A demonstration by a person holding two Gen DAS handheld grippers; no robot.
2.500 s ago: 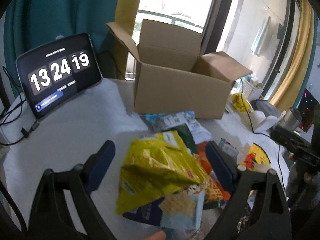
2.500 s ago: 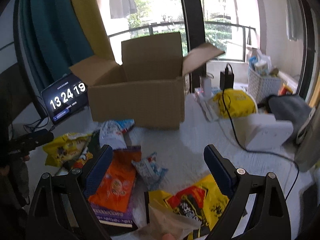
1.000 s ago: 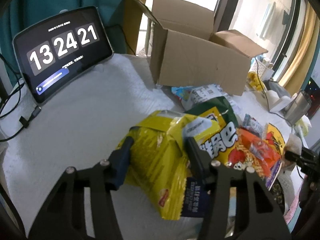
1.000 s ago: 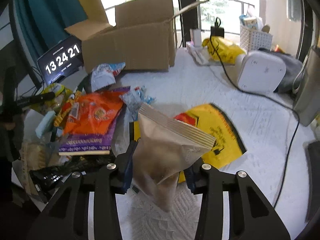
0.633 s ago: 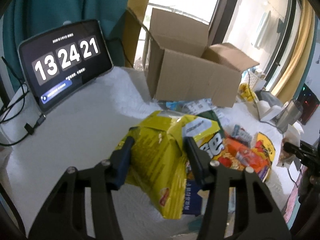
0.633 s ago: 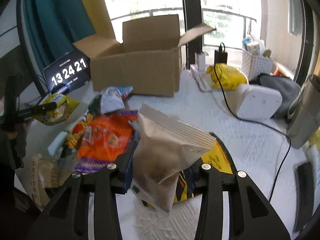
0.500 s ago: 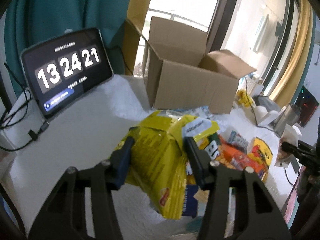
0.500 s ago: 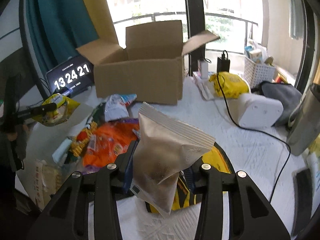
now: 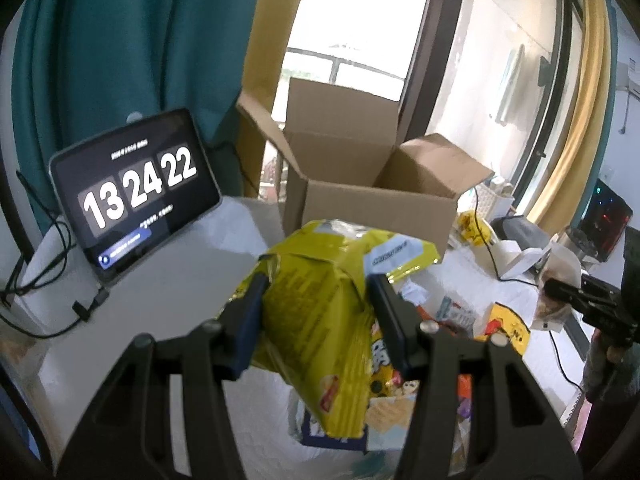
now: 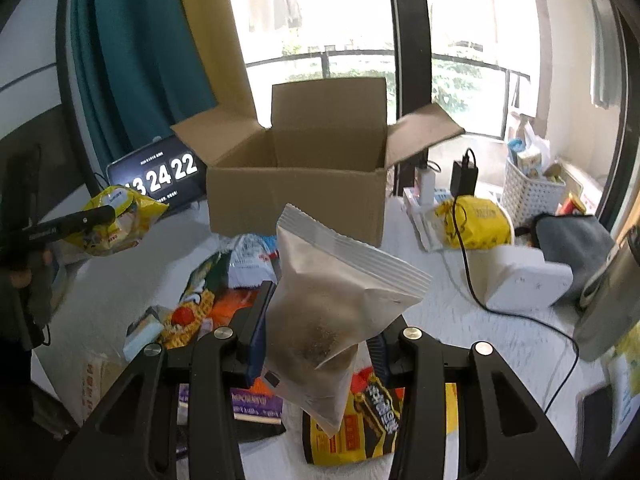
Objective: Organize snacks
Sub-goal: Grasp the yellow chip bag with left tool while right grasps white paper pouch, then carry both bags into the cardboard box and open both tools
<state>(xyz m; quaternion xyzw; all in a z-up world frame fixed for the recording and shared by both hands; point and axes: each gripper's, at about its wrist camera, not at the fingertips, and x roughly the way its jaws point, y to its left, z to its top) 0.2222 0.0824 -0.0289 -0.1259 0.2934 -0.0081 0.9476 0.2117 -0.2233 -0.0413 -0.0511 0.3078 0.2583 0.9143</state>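
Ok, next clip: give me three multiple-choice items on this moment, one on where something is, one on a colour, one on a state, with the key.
1. Where does the tablet clock stand relative to the cardboard box in the left wrist view?
A. left of it
B. inside it
C. on top of it

2. What colour is the bag in the left gripper?
A. orange
B. yellow
C. purple

3. What is the state of the right gripper?
A. open above the table
B. shut on nothing
C. shut on a pale brownish pouch

Key:
1. A, the clock sits left of the box, apart from it.
2. B, the yellow snack bag is clamped between the fingers.
3. C, the brownish pouch is pinched and lifted.
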